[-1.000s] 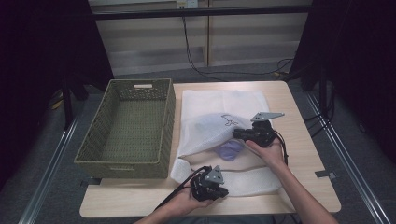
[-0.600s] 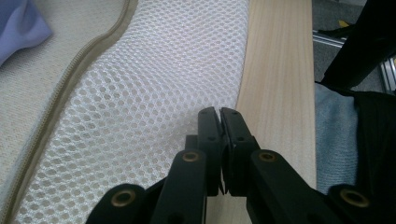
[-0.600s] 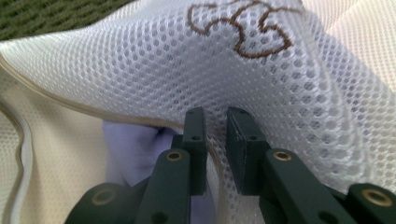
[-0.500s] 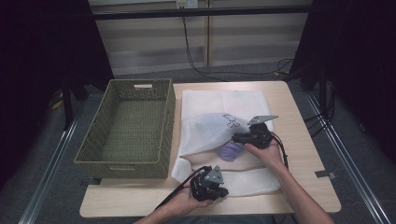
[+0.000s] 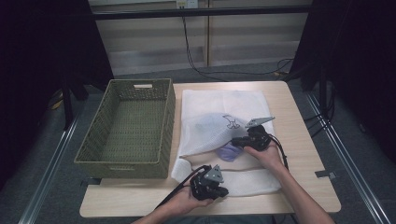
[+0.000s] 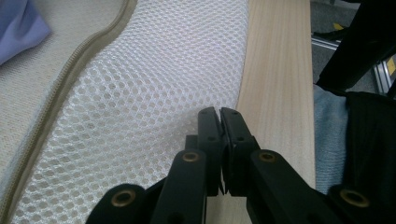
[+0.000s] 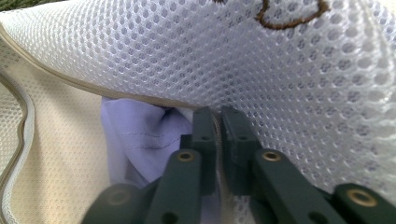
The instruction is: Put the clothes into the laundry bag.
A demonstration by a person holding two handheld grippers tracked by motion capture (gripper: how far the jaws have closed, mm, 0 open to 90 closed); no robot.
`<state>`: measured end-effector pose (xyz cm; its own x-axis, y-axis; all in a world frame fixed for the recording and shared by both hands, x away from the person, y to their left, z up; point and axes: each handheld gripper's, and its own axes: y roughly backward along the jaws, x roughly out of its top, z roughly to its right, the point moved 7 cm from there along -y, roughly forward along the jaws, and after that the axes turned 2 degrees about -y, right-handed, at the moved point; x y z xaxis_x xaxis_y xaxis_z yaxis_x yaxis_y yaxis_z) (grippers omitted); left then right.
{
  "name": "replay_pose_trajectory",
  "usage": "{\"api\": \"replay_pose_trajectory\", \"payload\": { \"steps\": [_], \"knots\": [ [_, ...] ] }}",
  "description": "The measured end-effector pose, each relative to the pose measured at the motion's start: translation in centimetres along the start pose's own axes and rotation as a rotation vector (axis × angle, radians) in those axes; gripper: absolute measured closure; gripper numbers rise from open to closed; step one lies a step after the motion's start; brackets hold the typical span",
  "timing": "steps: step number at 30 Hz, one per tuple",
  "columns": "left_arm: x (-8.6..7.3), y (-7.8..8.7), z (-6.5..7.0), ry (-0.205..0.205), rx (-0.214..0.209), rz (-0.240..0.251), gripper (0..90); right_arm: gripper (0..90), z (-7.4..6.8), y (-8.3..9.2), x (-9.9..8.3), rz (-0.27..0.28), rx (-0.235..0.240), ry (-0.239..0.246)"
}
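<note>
A white mesh laundry bag point(image 5: 219, 105) lies flat on the table, its upper flap raised and a lavender cloth point(image 5: 227, 151) showing under it. My right gripper point(image 5: 236, 141) has just been closing, and its jaws point(image 7: 217, 119) are now shut on the zipped rim of the flap point(image 7: 280, 70), just beside the lavender cloth point(image 7: 135, 135). Near the table's front edge my left gripper point(image 5: 224, 190) is shut, with its tips point(image 6: 219, 114) pinching the near border of the mesh point(image 6: 140, 93). The lavender cloth point(image 6: 18, 23) also appears at the far left of the left gripper view.
A green wicker basket point(image 5: 122, 163) stands on the left part of the table, right against the bag. Bare wood point(image 5: 299, 140) runs along the right side and the front edge. Cables trail across the floor behind the table.
My right gripper has sunk slightly toward the bag and its jaws have come together on the flap's rim. The left gripper has stayed where it was.
</note>
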<state>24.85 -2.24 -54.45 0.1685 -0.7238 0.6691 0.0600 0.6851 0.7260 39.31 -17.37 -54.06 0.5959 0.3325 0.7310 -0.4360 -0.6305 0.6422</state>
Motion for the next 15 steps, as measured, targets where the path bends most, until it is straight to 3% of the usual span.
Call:
{"api": "replay_pose_trajectory", "payload": {
  "steps": [2,6,7,15],
  "knots": [
    [0.09,-0.24,-0.02,0.012,0.026,0.029,87.4,88.6,-0.02,0.03,0.03,-0.001,-0.002,-0.008],
    [0.03,-0.10,-0.01,-0.005,0.033,0.007,87.4,89.0,-0.12,0.27,0.26,0.009,0.001,-0.024],
    [0.10,-0.22,0.02,-0.002,0.037,0.023,87.4,89.1,-0.11,0.36,0.30,0.011,0.002,-0.024],
    [0.06,-0.12,0.00,0.000,0.042,0.003,87.5,89.4,-0.33,0.97,0.76,0.031,0.008,-0.035]
  ]
}}
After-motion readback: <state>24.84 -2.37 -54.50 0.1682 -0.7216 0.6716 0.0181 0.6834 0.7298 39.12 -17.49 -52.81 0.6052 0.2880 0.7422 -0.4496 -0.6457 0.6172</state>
